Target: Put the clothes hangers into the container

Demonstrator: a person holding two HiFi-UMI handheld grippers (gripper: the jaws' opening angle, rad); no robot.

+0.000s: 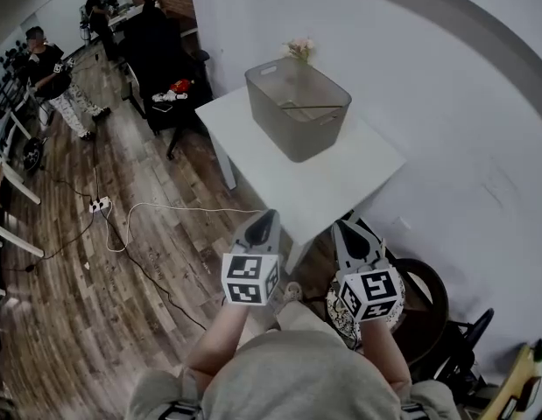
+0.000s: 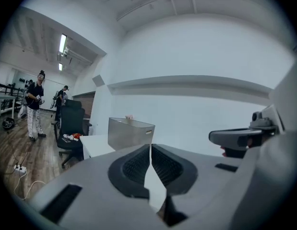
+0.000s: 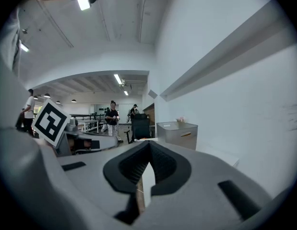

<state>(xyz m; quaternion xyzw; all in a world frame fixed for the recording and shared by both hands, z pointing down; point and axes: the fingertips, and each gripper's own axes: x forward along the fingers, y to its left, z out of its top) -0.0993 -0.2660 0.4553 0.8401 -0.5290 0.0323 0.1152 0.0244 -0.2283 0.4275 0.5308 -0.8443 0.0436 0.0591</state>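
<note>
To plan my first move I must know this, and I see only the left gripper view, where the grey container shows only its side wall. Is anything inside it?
Observer: In the head view a thin brownish bar lies across inside the container, near its rim; perhaps a hanger, I cannot tell.
Operator: Do hangers lie on the table?
Observer: None shows on the white table, on its bare top around the container.
Operator: And the right tongs?
Observer: The right gripper view shows the right gripper with its tongs shut and nothing between them.
</note>
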